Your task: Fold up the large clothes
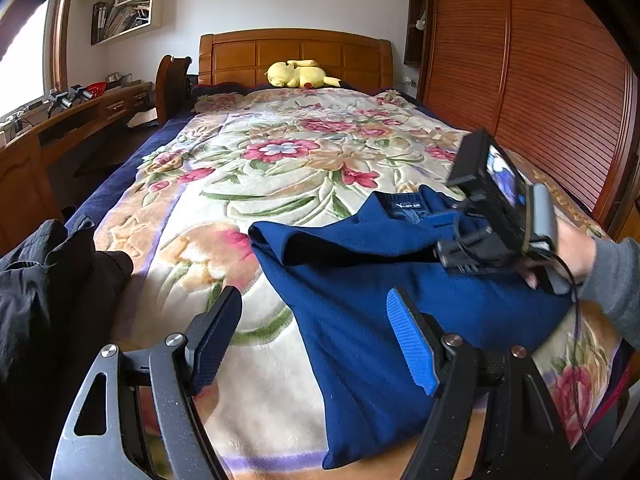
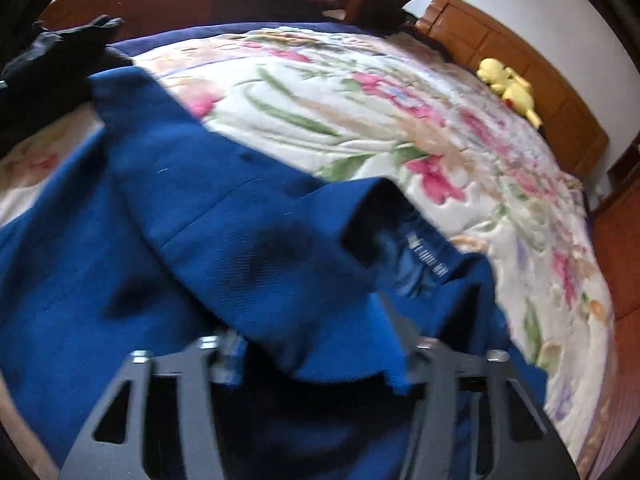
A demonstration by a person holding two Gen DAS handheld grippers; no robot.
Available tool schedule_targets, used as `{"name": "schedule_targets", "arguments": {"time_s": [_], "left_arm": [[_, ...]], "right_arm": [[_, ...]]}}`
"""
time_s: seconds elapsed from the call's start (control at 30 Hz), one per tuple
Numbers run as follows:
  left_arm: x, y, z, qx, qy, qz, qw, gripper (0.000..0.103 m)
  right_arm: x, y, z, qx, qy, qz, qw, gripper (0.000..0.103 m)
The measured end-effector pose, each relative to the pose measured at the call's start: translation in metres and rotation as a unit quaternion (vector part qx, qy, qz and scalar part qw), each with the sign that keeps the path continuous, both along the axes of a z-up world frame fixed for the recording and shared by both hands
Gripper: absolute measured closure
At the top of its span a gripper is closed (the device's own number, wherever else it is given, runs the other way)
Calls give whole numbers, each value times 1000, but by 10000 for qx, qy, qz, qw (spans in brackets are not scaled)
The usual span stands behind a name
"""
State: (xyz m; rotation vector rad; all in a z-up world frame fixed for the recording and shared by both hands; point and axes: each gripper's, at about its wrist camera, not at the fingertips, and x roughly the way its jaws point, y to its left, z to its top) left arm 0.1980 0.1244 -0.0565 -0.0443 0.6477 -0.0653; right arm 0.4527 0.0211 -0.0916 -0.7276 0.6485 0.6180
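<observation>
A dark blue garment (image 1: pixel 340 264) lies partly folded on the floral blanket (image 1: pixel 280 152), its collar label (image 1: pixel 406 206) facing up at the far side. My left gripper (image 1: pixel 316 296) hovers open above the garment's near left part, nothing between its blue pads. My right gripper (image 1: pixel 444 258), held by a hand in a grey sleeve, is down on the garment's right side near the collar. In the blurred right wrist view a fold of the blue garment (image 2: pixel 160 220) drapes over the right gripper (image 2: pixel 316 348) and hides its fingertips, the label (image 2: pixel 428 256) just beyond.
A black jacket (image 1: pixel 48 264) is heaped at the bed's left edge. A yellow plush toy (image 1: pixel 298 74) rests against the wooden headboard (image 1: pixel 296 46). A slatted wardrobe (image 1: pixel 540 80) runs along the right, a wooden desk (image 1: pixel 80 116) along the left.
</observation>
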Motion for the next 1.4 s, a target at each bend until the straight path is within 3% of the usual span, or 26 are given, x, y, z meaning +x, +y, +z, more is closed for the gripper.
{"name": "schedule_targets", "arguments": {"time_s": [0.27,0.33,0.4,0.43,0.63,0.7,1.0,1.23,1.3,1.37,1.4], "left_arm": [[3,-3,-3,8,42,-53,10000,27],[5,-4,-4,25,67,-80,9999,27],[6,-5,-5,40,88,-115,9999,27],[6,-6,-5,44,88,-126,9999,27],[10,-9,-2,20,64,-178,9998,27],[10,-10,-2,21,40,-206,9998,27],[13,-16,-7,36,129,-261,9996,27],[17,-28,-16,126,268,-384,9988,27],[18,-29,-18,150,310,-394,9986,27],[18,-28,-19,157,326,-395,9986,27],[18,-27,-19,150,337,-372,9986,27]], "right_arm": [[42,13,49,789,-666,-889,9907,67],[43,6,63,1176,-784,-1092,9839,60],[37,-5,72,1663,-858,-1165,9754,48],[34,-8,72,1789,-799,-1116,9742,47],[35,-12,41,1265,-465,-975,9861,46],[40,-13,31,1202,-53,-856,9890,46],[47,-12,0,1019,494,-661,9914,46],[59,2,7,1172,924,-248,9885,46],[64,8,-1,982,1216,-282,9873,75],[68,10,-7,908,1475,-258,9845,94],[69,11,-5,858,1412,-199,9861,97]]}}
